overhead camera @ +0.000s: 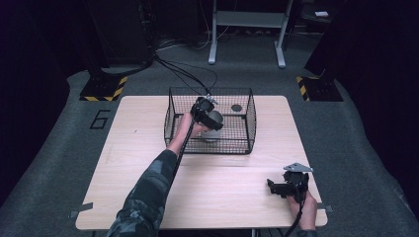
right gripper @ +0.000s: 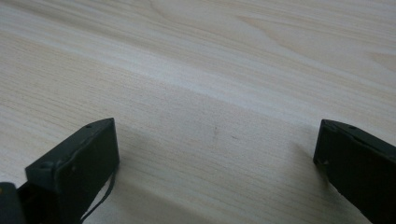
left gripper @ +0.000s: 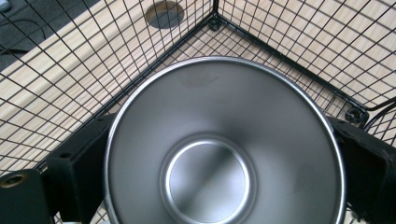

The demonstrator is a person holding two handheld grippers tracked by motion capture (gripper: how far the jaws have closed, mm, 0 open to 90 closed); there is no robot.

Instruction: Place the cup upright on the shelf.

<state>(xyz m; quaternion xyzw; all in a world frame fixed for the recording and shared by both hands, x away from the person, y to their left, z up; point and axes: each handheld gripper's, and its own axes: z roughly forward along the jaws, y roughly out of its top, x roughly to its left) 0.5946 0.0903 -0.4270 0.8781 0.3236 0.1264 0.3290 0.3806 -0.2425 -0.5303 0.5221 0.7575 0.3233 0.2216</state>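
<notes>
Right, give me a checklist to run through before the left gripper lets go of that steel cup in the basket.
1. Left gripper has its jaws on either side of the steel cup: ok.
2. Cup is inside the wire basket, not over its rim: ok.
3. Cup stands on the basket floor and is not hanging above it: cannot tell.
4. Cup is clear of the basket walls: ok, mesh shows beyond its rim with a gap.
5. Right gripper is out of the way: ok, it sits open and holding nothing, over the table near the front right corner.
6. Cup holds nothing that could spill: ok.
</notes>
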